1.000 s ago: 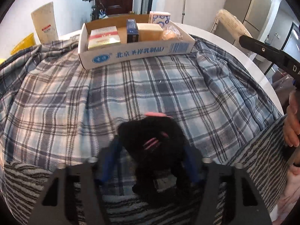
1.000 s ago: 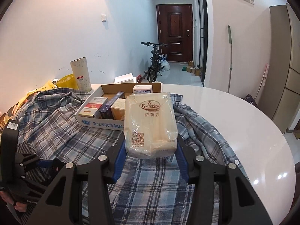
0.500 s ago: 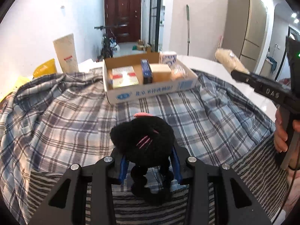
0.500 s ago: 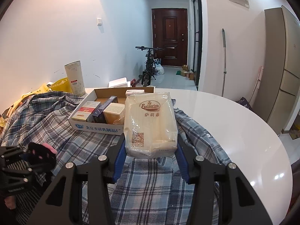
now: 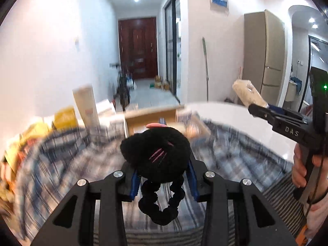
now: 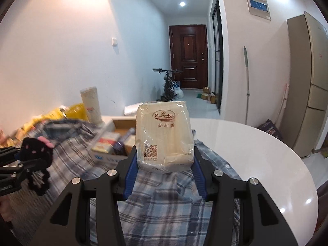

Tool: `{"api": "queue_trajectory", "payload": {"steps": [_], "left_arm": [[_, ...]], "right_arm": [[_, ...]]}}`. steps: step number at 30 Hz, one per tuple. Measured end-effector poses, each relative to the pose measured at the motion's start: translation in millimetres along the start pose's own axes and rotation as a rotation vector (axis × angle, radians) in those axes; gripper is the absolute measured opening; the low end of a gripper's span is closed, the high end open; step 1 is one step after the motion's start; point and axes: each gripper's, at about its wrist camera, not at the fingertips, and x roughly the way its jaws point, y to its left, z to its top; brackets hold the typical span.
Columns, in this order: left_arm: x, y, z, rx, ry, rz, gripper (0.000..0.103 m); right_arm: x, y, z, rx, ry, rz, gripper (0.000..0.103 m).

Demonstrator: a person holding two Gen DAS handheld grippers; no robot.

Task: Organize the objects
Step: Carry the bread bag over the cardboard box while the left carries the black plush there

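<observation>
My left gripper (image 5: 163,170) is shut on a black plush cat hair tie (image 5: 156,153) with pink ears, held up above the plaid cloth; its scrunchie loop hangs below. It also shows in the right wrist view (image 6: 38,155) at the left. My right gripper (image 6: 164,164) is shut on a clear Saizeriya packet (image 6: 165,135) of pale sticks, held above the cloth. In the left wrist view that packet (image 5: 248,93) is at the right. The cardboard box (image 6: 114,145) with several small boxes stands beyond both grippers.
A blue plaid cloth (image 6: 164,201) covers the left of a round white table (image 6: 256,155). A tall white tube (image 6: 91,106) and yellow bags (image 6: 73,110) are at the far left. A fridge (image 6: 307,86) stands at the right.
My left gripper has lifted the black plush hair tie off the cloth and tilted up toward the box. My right gripper has risen slightly with the packet.
</observation>
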Motion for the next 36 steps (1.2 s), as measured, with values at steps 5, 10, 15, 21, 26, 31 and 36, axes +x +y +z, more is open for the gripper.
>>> {"api": "queue_trajectory", "payload": {"steps": [5, 10, 15, 21, 26, 31, 36], "left_arm": [[-36.7, 7.8, 61.9, -0.044, -0.165, 0.025, 0.040], [-58.4, 5.3, 113.5, -0.061, -0.296, 0.015, 0.040], [-54.9, 15.6, 151.7, -0.148, -0.352, -0.041, 0.040], [-14.2, 32.9, 148.3, -0.170, -0.318, -0.039, 0.040], [42.6, 39.2, 138.0, -0.188, -0.205, -0.027, 0.040], [66.6, 40.2, 133.1, -0.169, -0.168, -0.018, 0.040], [95.6, 42.2, 126.5, -0.178, -0.133, -0.047, 0.040]], "right_arm": [[-33.0, 5.9, 47.5, 0.046, -0.127, 0.008, 0.048], [-52.4, 25.4, 108.4, 0.011, -0.251, -0.009, 0.048], [-48.5, 31.9, 151.5, 0.078, -0.319, 0.050, 0.048], [-12.4, 34.8, 157.6, 0.113, -0.328, 0.048, 0.048], [34.8, 28.0, 133.3, 0.113, -0.250, 0.036, 0.048], [72.2, 15.6, 120.7, 0.130, -0.161, 0.058, 0.048], [96.7, 5.3, 108.0, 0.130, -0.097, 0.029, 0.048]]}}
